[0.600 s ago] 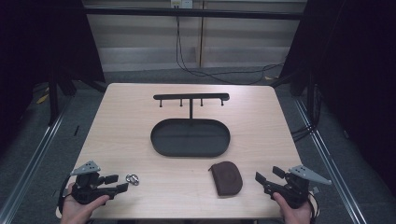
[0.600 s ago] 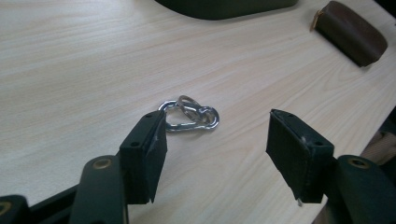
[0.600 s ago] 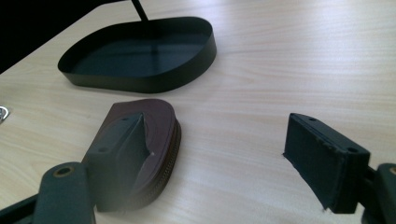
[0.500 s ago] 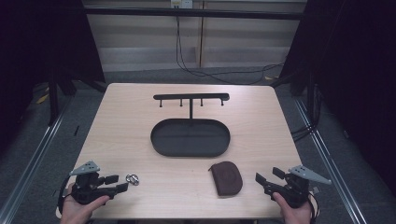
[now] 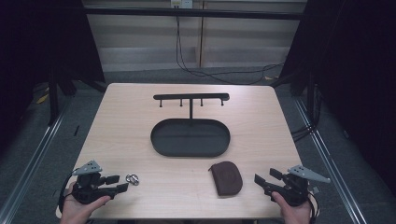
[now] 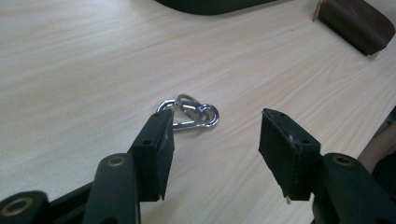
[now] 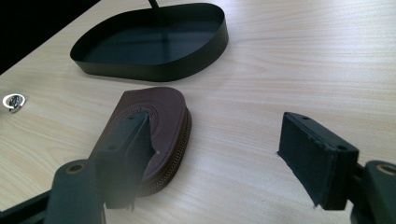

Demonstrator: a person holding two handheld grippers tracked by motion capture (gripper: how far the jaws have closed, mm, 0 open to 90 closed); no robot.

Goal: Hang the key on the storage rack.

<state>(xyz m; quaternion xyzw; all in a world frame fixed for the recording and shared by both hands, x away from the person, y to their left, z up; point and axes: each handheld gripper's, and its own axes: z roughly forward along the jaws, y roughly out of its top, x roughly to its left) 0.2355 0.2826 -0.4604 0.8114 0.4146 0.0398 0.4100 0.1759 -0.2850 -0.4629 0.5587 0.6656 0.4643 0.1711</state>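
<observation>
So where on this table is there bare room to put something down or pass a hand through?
The widest bare wood lies left and right of the black oval metal tray and beyond its black hook rack. The front strip is crowded: small silver metal carabiner clip, brown zipped leather pouch, with a free patch between them.

This looks like a lab or test booth. A pale wooden table (image 5: 140, 116) stands between black curtains (image 5: 42, 42) at left and right, metal rails (image 5: 37, 144) run along the grey floor, and cables (image 5: 219, 77) trail down the far panelled wall (image 5: 140, 42).
</observation>
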